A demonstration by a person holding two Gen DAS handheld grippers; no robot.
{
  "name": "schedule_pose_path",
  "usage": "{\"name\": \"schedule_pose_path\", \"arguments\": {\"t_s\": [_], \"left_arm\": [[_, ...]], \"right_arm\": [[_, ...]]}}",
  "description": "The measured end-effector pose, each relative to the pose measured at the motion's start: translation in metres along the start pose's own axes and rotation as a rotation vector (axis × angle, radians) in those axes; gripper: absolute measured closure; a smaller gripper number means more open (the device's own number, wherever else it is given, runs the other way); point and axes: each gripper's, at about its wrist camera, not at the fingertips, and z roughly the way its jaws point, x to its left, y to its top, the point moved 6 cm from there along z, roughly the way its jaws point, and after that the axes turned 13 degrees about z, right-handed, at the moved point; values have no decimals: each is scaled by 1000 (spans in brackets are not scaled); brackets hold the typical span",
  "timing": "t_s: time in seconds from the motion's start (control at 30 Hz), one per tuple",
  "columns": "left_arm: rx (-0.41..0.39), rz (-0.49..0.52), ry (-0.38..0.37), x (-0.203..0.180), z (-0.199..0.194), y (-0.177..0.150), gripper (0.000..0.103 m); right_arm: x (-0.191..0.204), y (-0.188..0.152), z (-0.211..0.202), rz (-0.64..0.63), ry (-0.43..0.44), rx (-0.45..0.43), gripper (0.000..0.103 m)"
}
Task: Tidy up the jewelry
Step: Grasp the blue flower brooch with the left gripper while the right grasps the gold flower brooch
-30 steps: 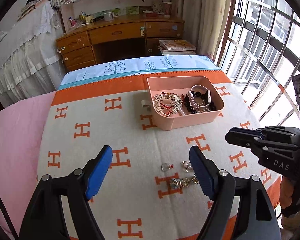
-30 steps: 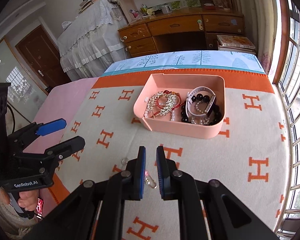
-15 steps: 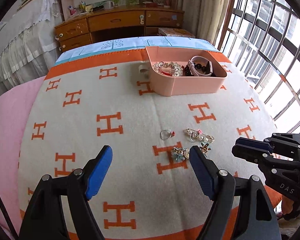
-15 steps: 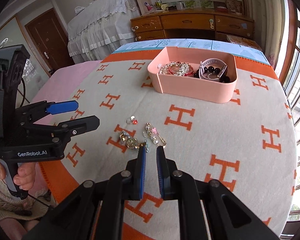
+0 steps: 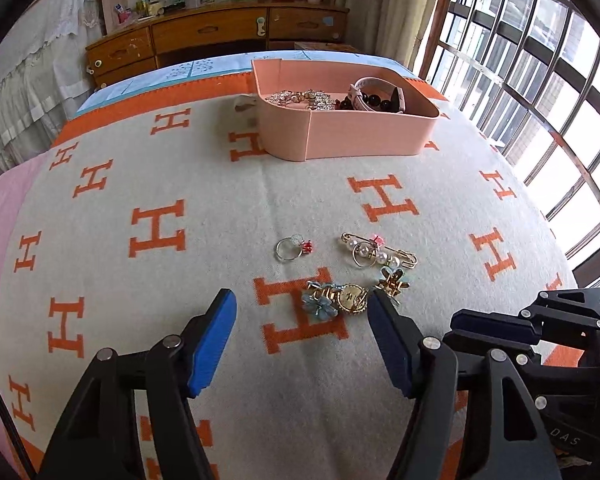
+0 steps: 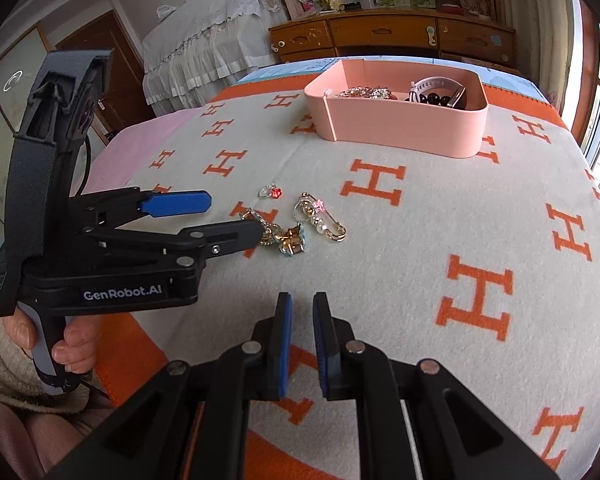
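A pink box (image 5: 360, 136) (image 6: 400, 128) holding bracelets and a watch stands at the far side of the H-patterned blanket (image 5: 160, 232). Loose on the blanket lie a ring with a red stone (image 5: 289, 249) (image 6: 270, 192), a pearl pin (image 5: 374, 254) (image 6: 320, 216) and a cluster of blue-flower and gold charms (image 5: 336, 300) (image 6: 290, 240). My left gripper (image 5: 300, 296) (image 6: 236, 218) is low over the cluster with its jaws closing. The charms lie between the fingertips, close to the right one, unpressed. My right gripper (image 6: 302, 300) (image 5: 496, 328) hovers nearer the front edge, nearly closed and empty.
A person's hand (image 6: 72, 344) grips the left gripper's handle at the blanket's front left edge. A small pale object (image 5: 244, 104) lies left of the box. Beyond the bed are a wooden dresser (image 5: 220, 36), a white-draped bed (image 6: 204, 52) and barred windows (image 5: 540, 80).
Both grippers have sunk toward the blanket and closed in on the loose jewelry. The left jaws have narrowed, and the charm cluster now lies between their tips.
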Motion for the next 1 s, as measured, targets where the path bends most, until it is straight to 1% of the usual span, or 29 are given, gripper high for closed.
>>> {"name": "schedule_pose_path", "arguments": {"t_s": [0.1, 0.17, 0.2, 0.27, 0.47, 0.63, 0.7, 0.77, 0.87, 0.9, 1.0], "left_arm": [[2, -5, -4, 1, 3, 1, 41], [7, -12, -13, 2, 6, 1, 48], [8, -17, -20, 3, 7, 1, 49], [7, -23, -25, 4, 8, 1, 55], [3, -29, -37, 6, 10, 3, 56], [-3, -71, -76, 10, 10, 2, 56], [-5, -84, -75, 12, 10, 1, 62], [-6, -102, -86, 13, 9, 0, 73], [-8, -109, -84, 13, 10, -1, 78], [-9, -106, -79, 12, 10, -1, 82], [-12, -116, -76, 13, 10, -2, 83]], "right_arm": [[1, -1, 1, -13, -2, -2, 92], [-1, -1, 3, -11, -2, 2, 92], [-2, -1, 3, -6, -1, 7, 92], [-4, -1, 5, 8, 8, 14, 92], [-4, -1, 5, 12, 15, 10, 92], [-3, 0, 6, 11, 11, 7, 92], [-3, 0, 6, 13, 11, 7, 92], [-3, 0, 6, 10, 8, 5, 92], [-2, 0, 6, 7, 4, 2, 92], [-2, 0, 6, 5, 2, 0, 92], [-1, 0, 6, -2, -7, -3, 92]]}}
